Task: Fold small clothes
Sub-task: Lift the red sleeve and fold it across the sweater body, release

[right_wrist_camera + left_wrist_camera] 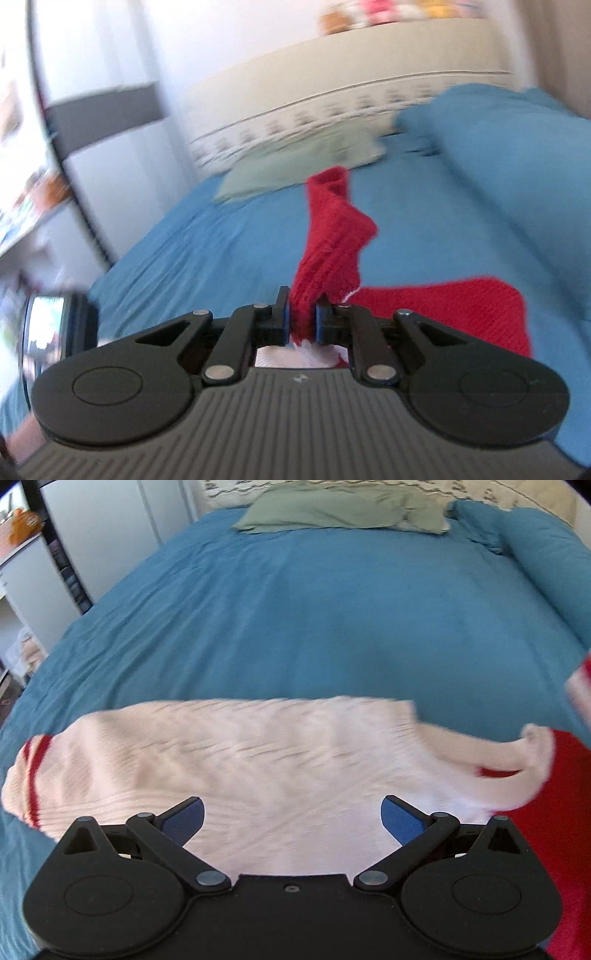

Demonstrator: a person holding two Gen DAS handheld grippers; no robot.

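Observation:
A small white knit sweater (236,760) with red stripes at its cuff and red parts on the right lies across the near side of the blue bed (314,609). My left gripper (291,818) is open just above the white knit and holds nothing. My right gripper (303,319) is shut on a red knit part of the sweater (332,236) and holds it up off the bed. More red knit (461,310) lies on the bed to its right. White knit shows under the right jaws.
A green pillow (332,513) lies at the head of the bed by the cream headboard (332,85). A rolled blue duvet (543,554) runs along the right side. White cabinets and shelves (55,572) stand to the left of the bed.

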